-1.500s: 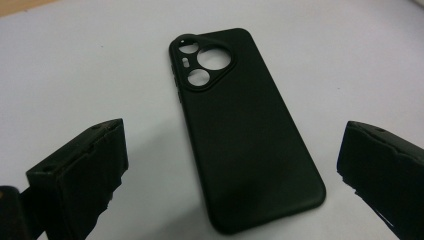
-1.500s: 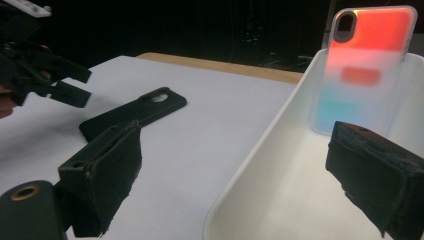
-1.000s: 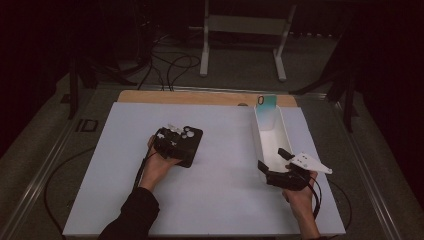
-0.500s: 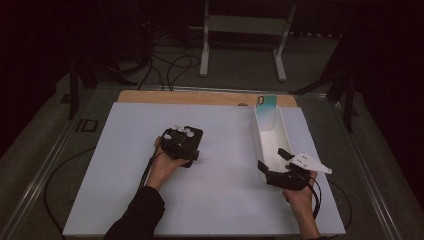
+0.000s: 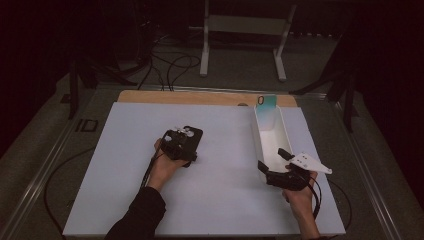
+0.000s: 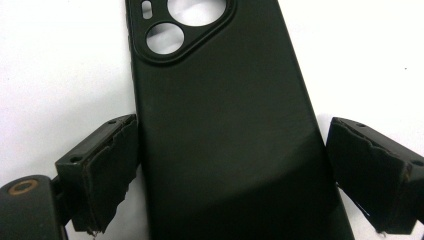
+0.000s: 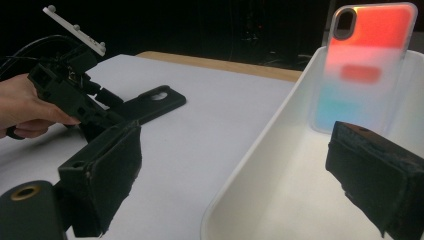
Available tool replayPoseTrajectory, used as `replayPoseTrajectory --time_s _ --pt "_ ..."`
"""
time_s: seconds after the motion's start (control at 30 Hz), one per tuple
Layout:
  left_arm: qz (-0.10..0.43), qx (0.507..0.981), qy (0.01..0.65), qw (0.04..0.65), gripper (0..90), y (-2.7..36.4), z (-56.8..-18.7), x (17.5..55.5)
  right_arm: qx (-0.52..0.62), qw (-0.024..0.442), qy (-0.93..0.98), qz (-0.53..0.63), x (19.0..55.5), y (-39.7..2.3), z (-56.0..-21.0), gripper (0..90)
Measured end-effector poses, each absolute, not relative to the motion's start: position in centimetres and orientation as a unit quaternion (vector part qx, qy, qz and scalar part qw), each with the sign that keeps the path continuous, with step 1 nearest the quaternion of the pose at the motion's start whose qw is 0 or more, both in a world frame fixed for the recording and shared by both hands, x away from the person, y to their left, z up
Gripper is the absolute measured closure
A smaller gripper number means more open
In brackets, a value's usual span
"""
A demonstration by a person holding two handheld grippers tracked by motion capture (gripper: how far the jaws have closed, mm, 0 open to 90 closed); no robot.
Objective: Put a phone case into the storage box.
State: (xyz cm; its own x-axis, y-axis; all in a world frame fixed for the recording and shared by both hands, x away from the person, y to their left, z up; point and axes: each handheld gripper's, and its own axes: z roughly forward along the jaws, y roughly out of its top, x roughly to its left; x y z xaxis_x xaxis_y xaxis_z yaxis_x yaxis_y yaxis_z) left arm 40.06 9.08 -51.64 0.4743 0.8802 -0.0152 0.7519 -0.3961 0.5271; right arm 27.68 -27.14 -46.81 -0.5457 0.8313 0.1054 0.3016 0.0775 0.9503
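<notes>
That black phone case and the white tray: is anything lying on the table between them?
Nothing. In the high view the white table is bare between the black phone case and the white tray.

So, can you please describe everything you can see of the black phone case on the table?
The black phone case looks like matte, soft plastic, with round camera cut-outs in a raised frame at one end. It lies flat on the white table, back upward. The left gripper straddles it: one pad seems to touch its edge, the other stands apart. Its jaws have just been closing.
</notes>
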Motion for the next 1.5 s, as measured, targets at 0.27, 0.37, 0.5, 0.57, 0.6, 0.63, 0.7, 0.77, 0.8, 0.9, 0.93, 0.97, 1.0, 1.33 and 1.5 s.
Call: replayPoseTrajectory --time_s 0.27,0.37,0.5,0.57,0.6,0.63,0.7,0.77,0.8,0.9,0.93,0.97,1.0,1.33,1.5 --pt "0.125 0.830 0.490 0.234 13.4 9.5 -51.3 40.0 0.409 0.243 0.692 0.543 27.6 -27.1 -46.8 7.9" --pt "0.122 0.831 0.486 0.240 15.0 9.7 -51.3 40.0 0.410 0.242 0.692 0.543 27.7 -27.1 -46.8 7.9" --pt "0.121 0.829 0.486 0.249 16.3 10.1 -51.1 39.9 0.410 0.242 0.693 0.542 27.7 -27.1 -46.8 7.9" --pt "0.128 0.827 0.486 0.253 16.4 10.3 -51.0 39.8 0.409 0.241 0.693 0.542 27.7 -27.1 -46.8 7.9" --pt "0.128 0.826 0.486 0.256 16.5 10.4 -50.8 39.7 0.410 0.241 0.693 0.542 27.7 -27.1 -46.8 7.9" --pt "0.131 0.824 0.487 0.258 16.5 10.5 -50.7 39.6 0.409 0.241 0.694 0.541 27.7 -27.1 -46.8 7.9" --pt "0.132 0.823 0.486 0.265 16.5 10.7 -50.4 39.5 0.409 0.240 0.694 0.541 27.7 -27.0 -46.8 7.9" --pt "0.138 0.821 0.484 0.270 16.4 10.9 -50.1 39.3 0.409 0.240 0.695 0.540 27.7 -27.0 -46.8 7.9" --pt "0.139 0.820 0.483 0.273 16.4 11.0 -49.9 39.3 0.409 0.240 0.695 0.540 27.8 -27.0 -46.8 7.9" --pt "0.145 0.817 0.481 0.283 16.5 11.3 -49.3 39.0 0.409 0.238 0.695 0.541 27.8 -27.0 -46.8 7.9" --pt "0.147 0.815 0.482 0.286 16.5 11.4 -49.1 38.9 0.410 0.238 0.695 0.541 27.8 -27.0 -46.8 7.9" --pt "0.149 0.815 0.480 0.289 16.6 11.5 -48.9 38.9 0.410 0.238 0.695 0.541 27.8 -27.0 -46.8 7.9" --pt "0.152 0.813 0.480 0.292 16.6 11.6 -48.7 38.8 0.410 0.237 0.695 0.541 27.8 -26.9 -46.8 7.9" --pt "0.168 0.803 0.466 0.332 16.7 11.9 -46.8 37.3 0.416 0.224 0.700 0.535 28.0 -26.8 -46.8 7.9" --pt "0.177 0.801 0.453 0.350 16.6 11.9 -45.9 36.4 0.416 0.213 0.703 0.536 28.1 -26.7 -46.7 8.3"
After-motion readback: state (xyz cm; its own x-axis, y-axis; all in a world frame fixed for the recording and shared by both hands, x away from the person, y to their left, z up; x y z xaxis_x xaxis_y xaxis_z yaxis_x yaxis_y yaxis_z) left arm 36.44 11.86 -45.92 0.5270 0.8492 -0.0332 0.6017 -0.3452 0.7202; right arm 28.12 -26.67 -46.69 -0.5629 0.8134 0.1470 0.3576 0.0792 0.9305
